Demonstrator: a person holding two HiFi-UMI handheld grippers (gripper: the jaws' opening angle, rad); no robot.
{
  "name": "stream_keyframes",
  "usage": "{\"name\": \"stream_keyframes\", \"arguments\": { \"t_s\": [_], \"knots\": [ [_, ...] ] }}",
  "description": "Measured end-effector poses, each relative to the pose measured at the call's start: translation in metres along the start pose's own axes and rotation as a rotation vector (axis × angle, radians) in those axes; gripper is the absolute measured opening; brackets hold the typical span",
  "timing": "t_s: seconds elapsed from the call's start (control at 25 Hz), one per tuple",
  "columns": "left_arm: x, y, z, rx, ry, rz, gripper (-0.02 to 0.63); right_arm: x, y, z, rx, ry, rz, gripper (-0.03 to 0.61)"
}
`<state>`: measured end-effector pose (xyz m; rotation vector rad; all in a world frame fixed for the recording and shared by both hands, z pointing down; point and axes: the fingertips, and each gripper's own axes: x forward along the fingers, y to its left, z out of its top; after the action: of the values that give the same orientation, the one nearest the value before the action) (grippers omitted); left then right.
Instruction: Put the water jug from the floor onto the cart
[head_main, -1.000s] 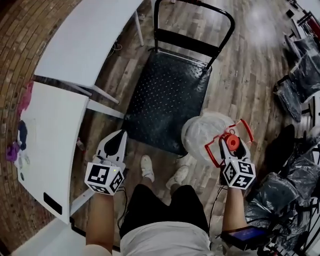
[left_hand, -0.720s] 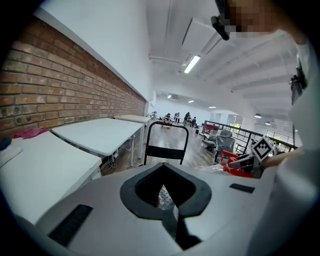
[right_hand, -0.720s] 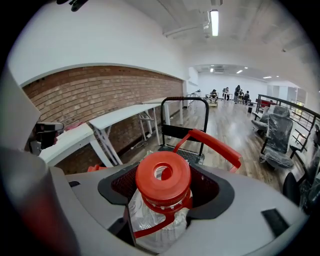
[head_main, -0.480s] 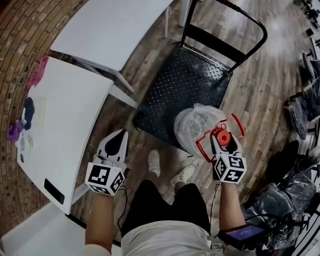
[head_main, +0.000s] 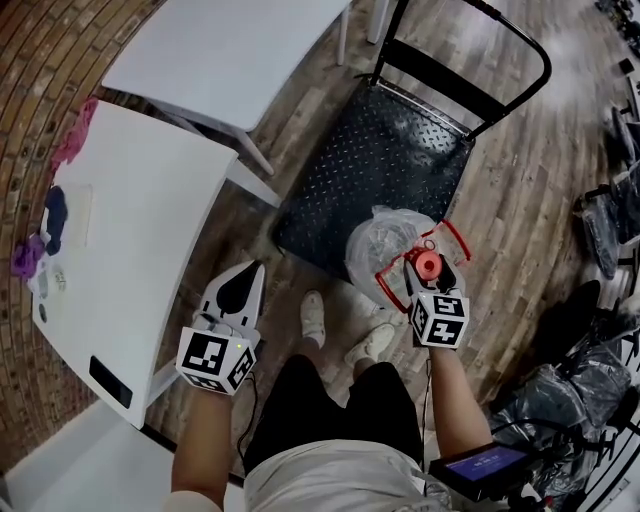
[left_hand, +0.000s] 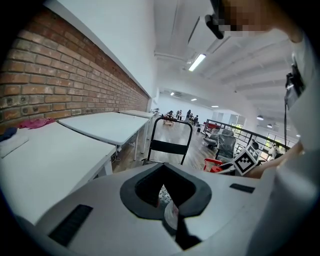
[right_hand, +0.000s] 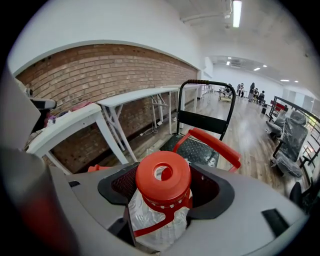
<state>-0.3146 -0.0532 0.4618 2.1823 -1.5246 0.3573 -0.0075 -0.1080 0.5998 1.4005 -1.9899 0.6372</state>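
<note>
Right gripper (head_main: 428, 275) is clamping the jug (head_main: 378, 250) by the neck, under its red cap (right_hand: 163, 175). The jug is hanging just below and ahead of the jaws, overlapping the cart's (head_main: 370, 170) near edge. Left gripper (head_main: 246, 280), jaws together, is holding nothing. Compared with a second earlier, the jug is lying further in over the cart.

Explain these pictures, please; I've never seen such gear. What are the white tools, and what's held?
A person holds a white two-jaw gripper in each hand. One picture looks down from a head camera; the other two come from cameras on the grippers. The right gripper clasps the neck of a clear plastic water jug with a red cap and handle, at the near corner of a black metal platform cart. The left gripper is shut and empty, beside a white table.
</note>
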Motion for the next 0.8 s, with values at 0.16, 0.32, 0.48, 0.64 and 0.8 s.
{"name": "stream_keyframes", "arguments": {
  "t_s": [0.16, 0.32, 0.48, 0.64, 0.8],
  "knots": [
    [-0.003, 0.005, -0.006, -0.007, 0.014, -0.001, -0.001, 0.013, 0.005, -0.016, 0.003, 0.040, -0.008, 0.312],
    [-0.004, 0.008, -0.011, -0.013, 0.023, 0.000, 0.000, 0.024, 0.008, -0.032, 0.007, 0.077, -0.013, 0.312],
    [-0.002, 0.007, -0.016, -0.017, 0.030, -0.008, -0.002, 0.029, 0.007, -0.040, 0.017, 0.084, -0.018, 0.313],
    [0.001, 0.005, -0.016, -0.020, 0.032, -0.018, -0.002, 0.033, 0.013, -0.039, -0.003, 0.094, -0.012, 0.313],
    [0.004, 0.004, -0.012, -0.023, 0.028, -0.036, -0.001, 0.034, 0.024, -0.043, -0.028, 0.118, -0.006, 0.313]
  ]
}}
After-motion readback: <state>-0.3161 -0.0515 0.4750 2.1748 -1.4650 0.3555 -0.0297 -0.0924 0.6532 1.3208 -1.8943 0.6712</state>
